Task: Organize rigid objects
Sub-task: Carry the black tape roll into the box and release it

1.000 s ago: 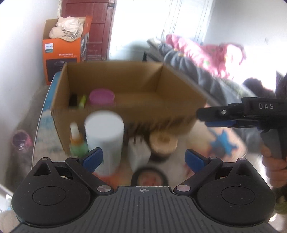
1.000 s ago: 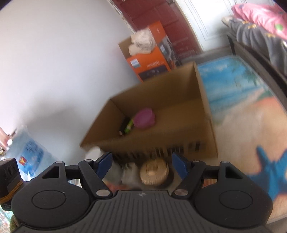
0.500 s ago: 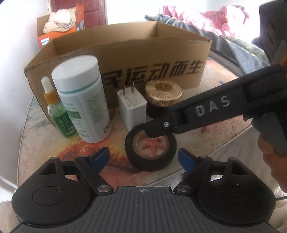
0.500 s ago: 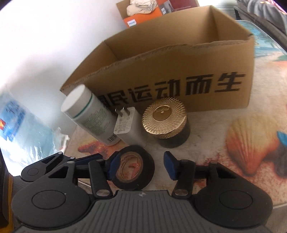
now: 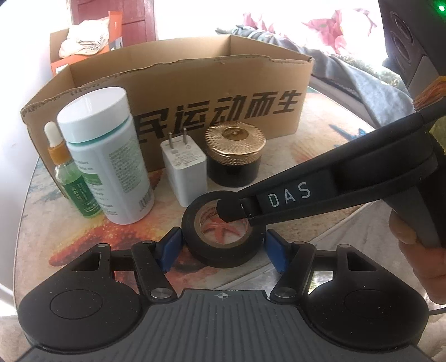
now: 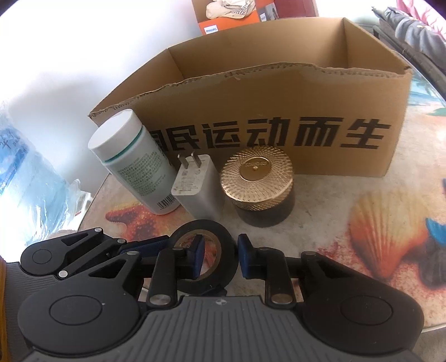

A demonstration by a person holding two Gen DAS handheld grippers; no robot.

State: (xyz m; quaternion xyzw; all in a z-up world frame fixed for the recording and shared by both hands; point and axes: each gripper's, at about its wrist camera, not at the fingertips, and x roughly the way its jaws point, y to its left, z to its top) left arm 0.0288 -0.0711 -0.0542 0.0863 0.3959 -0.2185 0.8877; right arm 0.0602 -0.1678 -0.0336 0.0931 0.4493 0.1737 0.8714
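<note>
our left gripper point(image 5: 223, 245): jaws open, flanking tape point(image 5: 223, 236) | our right gripper point(image 6: 218, 257): jaws open astride tape wall | tape on bench point(image 5: 320, 156)

large black chinese characters "运动而生" run across the front of the cardboard box point(image 6: 278, 92), white letters "das" mark the right gripper point(image 5: 231, 207) arm, and "philips" sits on the orange box point(image 6: 211, 26) behind.

Orange carton point(image 6: 223, 21) holding cloth point(image 6: 225, 7) — bedding point(image 5: 320, 30) beyond.
</note>
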